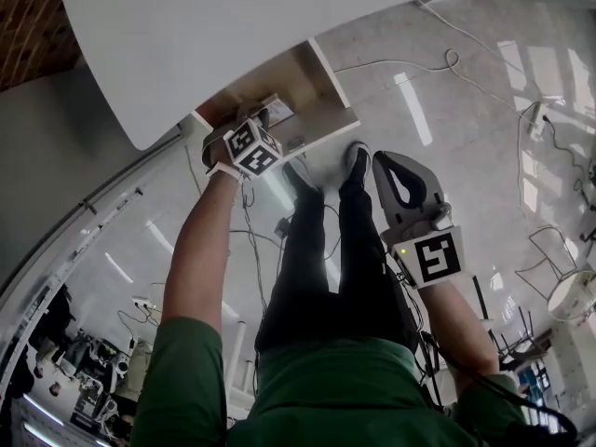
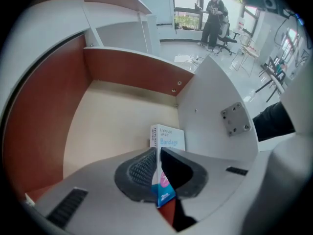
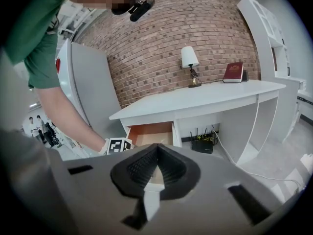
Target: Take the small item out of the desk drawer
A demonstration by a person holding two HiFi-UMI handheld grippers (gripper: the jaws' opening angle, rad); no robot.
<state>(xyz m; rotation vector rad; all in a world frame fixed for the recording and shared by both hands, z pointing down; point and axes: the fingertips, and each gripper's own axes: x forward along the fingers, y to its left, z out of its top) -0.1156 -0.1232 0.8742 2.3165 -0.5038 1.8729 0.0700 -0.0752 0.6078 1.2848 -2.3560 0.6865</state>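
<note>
Two risks stand out, as I judge it. The left tongs (image 2: 157,153) pinch the box (image 2: 168,138) across its thin sides with only the pad tips, so it could swivel or slide free on the way up. The box could also knock the white panel (image 2: 215,116) just beside it, or the worktop (image 3: 195,99) edge above the drawer (image 2: 112,111), and be pulled loose. Squeezing harder might dent the light card. The box is a small flat carton, white with blue "Bandage" lettering, and the face nearer the camera is blue with a pink patch. It stands upright between the pads, its far end poking past them. It is inside the drawer, over the cream floor near the panel, and I cannot tell whether it has left the floor. The right tongs (image 3: 156,151) are pressed together on nothing, held well away and pointed toward the drawer.
</note>
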